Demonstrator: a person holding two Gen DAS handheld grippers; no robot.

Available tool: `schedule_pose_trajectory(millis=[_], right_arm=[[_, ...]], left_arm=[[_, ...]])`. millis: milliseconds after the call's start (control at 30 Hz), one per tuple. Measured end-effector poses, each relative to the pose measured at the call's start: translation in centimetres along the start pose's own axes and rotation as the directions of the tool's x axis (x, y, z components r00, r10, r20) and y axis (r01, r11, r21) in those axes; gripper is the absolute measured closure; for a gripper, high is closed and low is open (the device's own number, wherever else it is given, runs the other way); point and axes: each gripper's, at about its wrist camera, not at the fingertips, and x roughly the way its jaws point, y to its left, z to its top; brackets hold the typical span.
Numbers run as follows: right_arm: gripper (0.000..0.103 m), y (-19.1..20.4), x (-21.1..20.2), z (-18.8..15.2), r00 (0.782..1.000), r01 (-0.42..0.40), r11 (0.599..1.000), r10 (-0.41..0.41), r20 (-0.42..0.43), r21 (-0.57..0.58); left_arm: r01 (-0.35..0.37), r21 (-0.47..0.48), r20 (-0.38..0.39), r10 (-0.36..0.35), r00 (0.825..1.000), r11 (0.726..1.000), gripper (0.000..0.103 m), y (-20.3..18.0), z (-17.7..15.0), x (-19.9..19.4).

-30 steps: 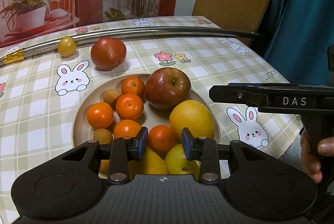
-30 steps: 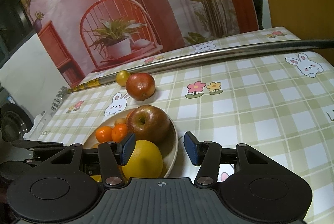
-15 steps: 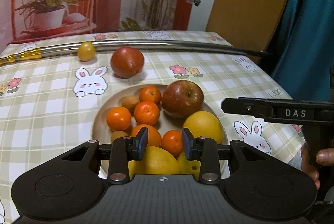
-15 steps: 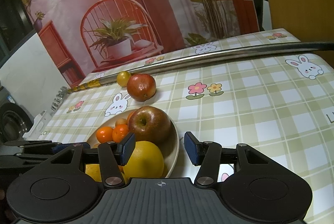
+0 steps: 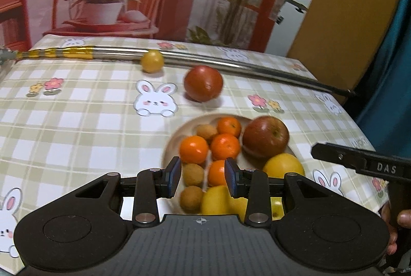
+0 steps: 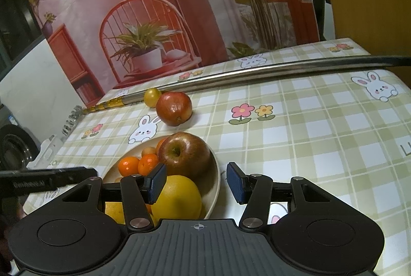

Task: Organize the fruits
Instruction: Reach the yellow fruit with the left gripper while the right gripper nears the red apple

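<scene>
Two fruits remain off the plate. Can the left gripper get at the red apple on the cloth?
Probably yes. The left gripper is open and holds nothing; the red apple sits alone beyond the plate, with bare cloth around it, though the reach passes over the piled fruit.

Tablecloth (image 5: 77, 127): beige-white check, bunny and flower prints. Plate (image 5: 177, 137): cream. Mandarins (image 5: 194, 149) orange, apple (image 5: 265, 136) dark red, claw pads (image 5: 173, 177) blue.
</scene>
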Motion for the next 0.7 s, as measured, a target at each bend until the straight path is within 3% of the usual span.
schedule_pose_trajectory(millis=[300, 467, 700], right_arm=[[0.055, 0.0, -0.2, 2.1, 0.999, 0.022, 0.998, -0.020, 0.032, -0.052], [0.054, 0.4, 0.0, 4.0, 0.998, 0.029, 0.995, -0.024, 0.055, -0.097], [0.054, 1.4, 0.9, 6.9, 0.997, 0.020, 0.988, -0.008, 0.082, -0.150]], left_arm=[[-0.087, -0.036, 0.079, 0.090, 0.993, 0.996, 0.064, 3.3, 2.4, -2.8], [-0.121, -0.009, 0.101, 0.121, 0.988, 0.993, 0.063, 4.3, 3.9, -3.9], [-0.130, -0.002, 0.119, 0.129, 0.984, 0.991, 0.063, 5.9, 6.3, -4.6]])
